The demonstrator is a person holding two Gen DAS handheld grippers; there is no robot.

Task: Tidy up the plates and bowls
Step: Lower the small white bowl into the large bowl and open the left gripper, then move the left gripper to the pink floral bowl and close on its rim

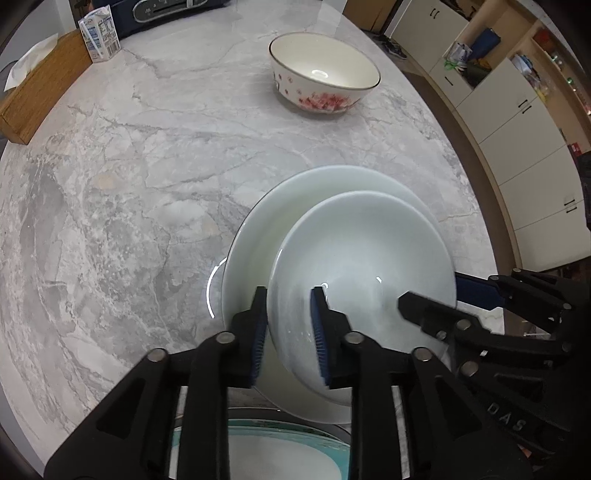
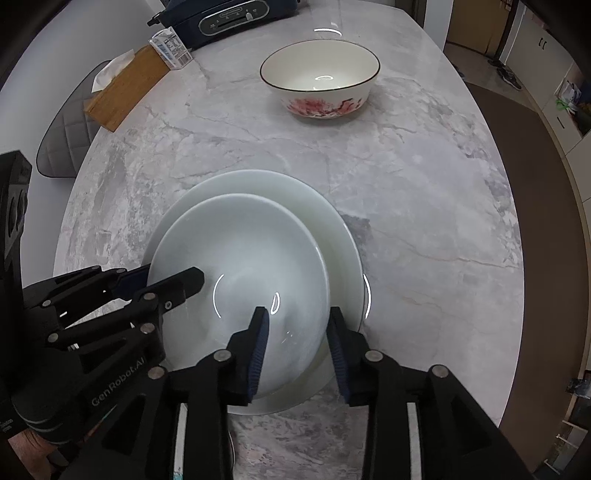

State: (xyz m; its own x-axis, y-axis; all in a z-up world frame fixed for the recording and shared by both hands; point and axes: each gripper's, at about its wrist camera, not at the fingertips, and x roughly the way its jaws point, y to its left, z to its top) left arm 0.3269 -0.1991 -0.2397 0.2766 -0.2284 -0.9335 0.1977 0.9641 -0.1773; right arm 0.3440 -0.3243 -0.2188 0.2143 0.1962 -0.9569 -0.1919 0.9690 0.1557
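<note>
A small white bowl sits inside a wider white plate on the marble table. My left gripper straddles the bowl's left rim, its blue pads apart with a gap to the rim, so it is open. My right gripper straddles the right rim, one finger inside the bowl and one between bowl and plate, also open. A cream bowl with red flowers stands alone farther back.
A teal-rimmed plate lies close under the left gripper. At the back left are a wooden tissue box, a small carton and a dark appliance. The table edge curves right; a grey chair stands left.
</note>
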